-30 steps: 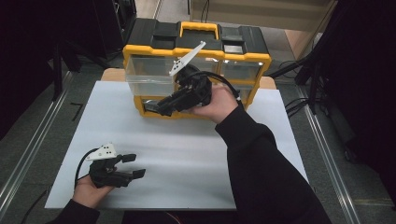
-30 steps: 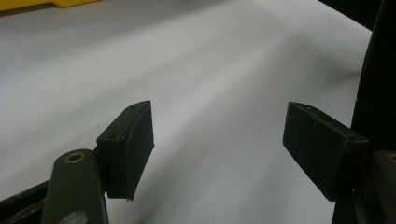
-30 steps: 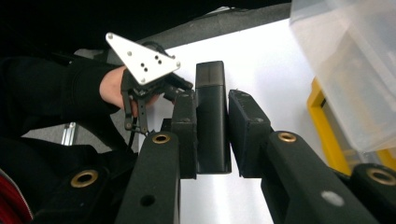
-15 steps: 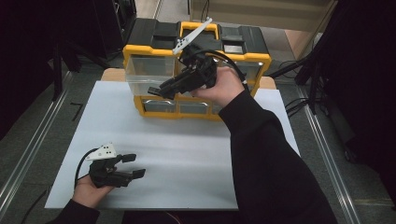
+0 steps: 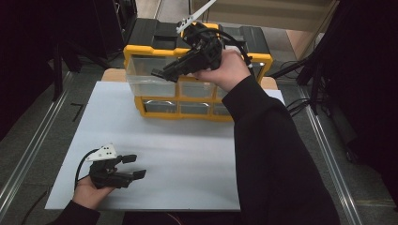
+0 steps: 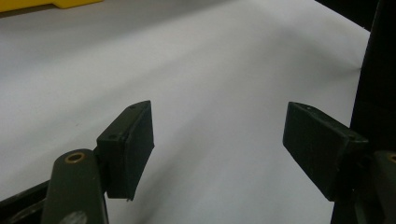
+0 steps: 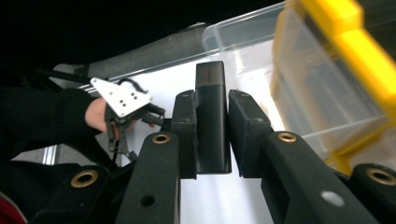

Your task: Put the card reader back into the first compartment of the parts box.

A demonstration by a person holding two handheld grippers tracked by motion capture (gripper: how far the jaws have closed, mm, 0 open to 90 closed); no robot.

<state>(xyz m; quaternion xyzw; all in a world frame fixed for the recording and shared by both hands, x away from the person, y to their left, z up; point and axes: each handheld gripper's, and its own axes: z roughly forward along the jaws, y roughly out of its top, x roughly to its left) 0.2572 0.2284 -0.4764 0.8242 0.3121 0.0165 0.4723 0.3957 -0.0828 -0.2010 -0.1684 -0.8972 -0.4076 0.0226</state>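
Right gripper (image 5: 162, 72) is clamped on a small black rectangular block (image 7: 213, 116), held up over the pulled-out clear plastic drawer (image 5: 150, 75) at the top left of the yellow-and-black drawer organizer (image 5: 197, 89). My read: the block goes into that drawer. Keep the block centred over the opening, lower it past the rim, and only then release, so it doesn't tip off the edge. Left gripper (image 5: 133, 166) sits with its 2 jaws spread and empty on the white counter (image 5: 187, 154), well apart from the organizer. Nothing blocks the drop; the organizer's yellow frame just beside the drawer is the only thing to clip.
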